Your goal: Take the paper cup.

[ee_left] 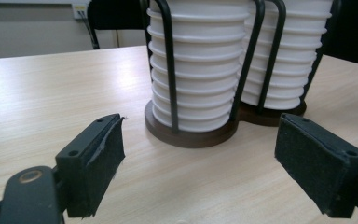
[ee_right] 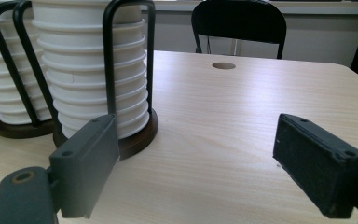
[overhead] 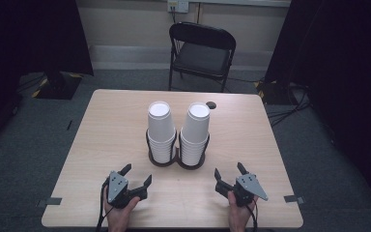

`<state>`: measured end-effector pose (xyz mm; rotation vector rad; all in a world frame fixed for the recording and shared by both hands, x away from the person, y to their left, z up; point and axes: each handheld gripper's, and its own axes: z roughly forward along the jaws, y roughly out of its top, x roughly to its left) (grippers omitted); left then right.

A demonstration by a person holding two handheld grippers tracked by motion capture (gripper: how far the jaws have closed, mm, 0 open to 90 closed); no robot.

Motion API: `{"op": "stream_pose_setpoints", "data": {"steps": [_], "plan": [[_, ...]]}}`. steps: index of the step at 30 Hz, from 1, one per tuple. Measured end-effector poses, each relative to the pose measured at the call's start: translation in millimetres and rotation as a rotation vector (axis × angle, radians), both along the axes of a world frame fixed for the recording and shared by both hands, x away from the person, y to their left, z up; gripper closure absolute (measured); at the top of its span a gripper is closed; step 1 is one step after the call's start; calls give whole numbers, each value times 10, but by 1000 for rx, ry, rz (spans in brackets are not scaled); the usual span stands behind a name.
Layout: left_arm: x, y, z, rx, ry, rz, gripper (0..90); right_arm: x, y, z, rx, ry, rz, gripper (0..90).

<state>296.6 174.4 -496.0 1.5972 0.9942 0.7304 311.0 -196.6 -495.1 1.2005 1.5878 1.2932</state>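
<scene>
Left gripper (overhead: 138,175) and right gripper (overhead: 229,170) spread wide, empty, low over worktop (overhead: 111,130); two stacks of cups (overhead: 161,129) just ahead, between them.

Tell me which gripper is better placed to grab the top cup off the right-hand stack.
Right, probably. The right gripper sits open nearest the right cup stack; that stack looms just past its jaws in the right gripper view. The left gripper faces the left cup stack instead.

Lab-like room: black curtains (overhead: 34,34), folding chair (overhead: 202,53), carpet (overhead: 24,159).
</scene>
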Motion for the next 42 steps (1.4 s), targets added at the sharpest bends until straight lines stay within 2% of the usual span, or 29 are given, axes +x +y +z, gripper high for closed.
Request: {"op": "stream_pose_setpoints", "data": {"steps": [1, 5, 7, 10, 13, 18, 21, 27, 33, 35, 38, 42], "plan": [[10, 0, 3, 7, 8, -3, 155, 5, -5, -1, 2, -1, -3, 139], [44, -5, 3, -9, 34, -22, 155, 11, 7, 3, -10, 11, 6, 137], [56, 1, 5, -29, 54, -29, 156, 3, 7, 2, -11, 7, 16, 139], [58, -1, 22, -31, 58, -34, 156, -14, 5, 0, -5, -5, 38, 142], [50, -29, 54, -41, 55, -51, 157, -21, 10, 0, -9, -6, 42, 142], [56, -76, 113, -33, 49, -72, 191, -22, 10, 0, -7, -6, 42, 144], [74, -93, 151, -52, 51, -97, 190, -18, 4, 0, -3, -4, 44, 144], [83, -176, 282, -31, 13, -110, 188, -22, -2, -1, 3, -8, 45, 145], [94, -266, 430, -15, -33, -150, 189, -25, -10, -3, 10, -13, 44, 147], [94, -276, 445, -22, -34, -150, 189, -26, -12, -3, 10, -15, 45, 147], [107, -320, 526, -2, -53, -182, 189, -27, -8, -3, 10, -14, 41, 147], [133, -368, 608, -10, -59, -213, 189, -19, -9, -2, 15, -6, 39, 149]]}}
